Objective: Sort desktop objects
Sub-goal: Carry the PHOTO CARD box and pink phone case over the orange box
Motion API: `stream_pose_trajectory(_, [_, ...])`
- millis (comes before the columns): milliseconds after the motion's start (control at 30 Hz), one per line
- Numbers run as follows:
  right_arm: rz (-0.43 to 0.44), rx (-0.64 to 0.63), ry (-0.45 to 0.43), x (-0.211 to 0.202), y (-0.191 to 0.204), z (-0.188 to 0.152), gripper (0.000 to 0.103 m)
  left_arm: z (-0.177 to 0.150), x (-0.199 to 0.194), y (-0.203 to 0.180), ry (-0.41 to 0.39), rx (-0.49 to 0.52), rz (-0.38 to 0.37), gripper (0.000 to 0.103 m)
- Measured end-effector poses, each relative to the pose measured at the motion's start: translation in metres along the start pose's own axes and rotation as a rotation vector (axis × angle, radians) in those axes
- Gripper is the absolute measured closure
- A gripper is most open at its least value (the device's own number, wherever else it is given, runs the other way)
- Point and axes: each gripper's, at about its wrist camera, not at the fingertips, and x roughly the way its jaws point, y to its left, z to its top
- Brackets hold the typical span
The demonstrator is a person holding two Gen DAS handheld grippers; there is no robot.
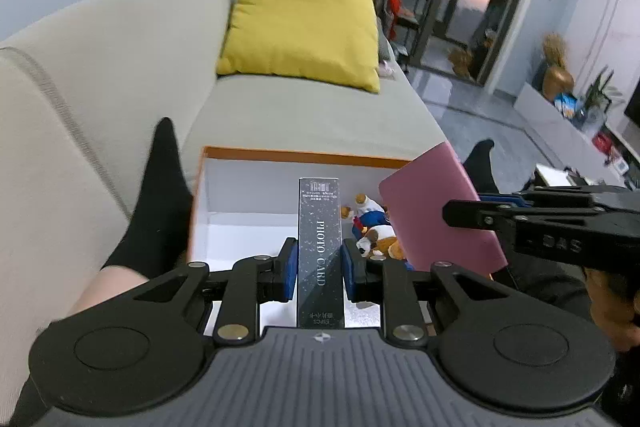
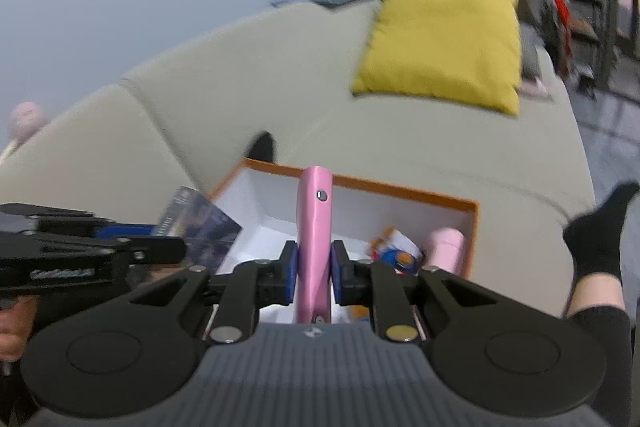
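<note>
Beige sofa cushions [image 1: 120, 59] fill the background, with a yellow pillow [image 1: 300, 27] propped against the backrest and a person's black-socked feet resting on the seat. On the seat between the feet sits an open orange box [image 1: 304, 155] with a white interior; no desk is in view.

On the left, the left claw [image 1: 319, 263] is clamped on a dark photo card box [image 1: 320, 247], its blue pads pressing both narrow sides. The card box's long axis runs straight forward, in line with the fingers, and its far end reaches out over the orange box's open top. Just right of it, lying on the white floor of the orange box, is a small plush dog [image 1: 376, 227] in blue, white and brown.

Farther right, the right claw [image 2: 314, 269] is clamped on a flat pink case [image 2: 314, 239], held on edge with its long axis also pointing forward over the orange box. In the left wrist view the pink case tilts over the box's right rim. A pale pink cylinder [image 2: 446, 251] lies in the box's right corner.

Both held items hang above the opening, apparently clear of its floor. Judging from this, the coming move is a lowering: each arm sits directly over the box, the left over its emptier left half, so the card box seems to have the clearer drop.
</note>
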Motion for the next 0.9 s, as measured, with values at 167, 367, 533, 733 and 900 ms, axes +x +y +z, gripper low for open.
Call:
stream_pose_trajectory(167, [-0.01,0.081,0.094,0.043,-0.017,-0.002,0.085,0.007,0.045,-0.007,0.093,0.03,-0.001,0.077])
stream_pose_trajectory(367, [-0.03,0.127,0.165,0.089,-0.02,-0.001,0.085,0.014,0.098,0.002,0.187,-0.008,0.021,0.078])
stream_pose_trajectory(533, [-0.08,0.169,0.202,0.116,-0.024,0.004,0.085,0.02,0.126,0.007,0.224,-0.012,0.034,0.078])
stream_pose_trajectory(733, [-0.101,0.242,0.243,0.141,-0.033,0.002,0.085,0.02,0.154,0.014,0.271,-0.047,0.025,0.078])
stream_pose_trajectory(900, [-0.103,0.293,0.267,0.153,-0.042,-0.001,0.083,0.019,0.167,0.017,0.282,-0.061,0.038,0.078])
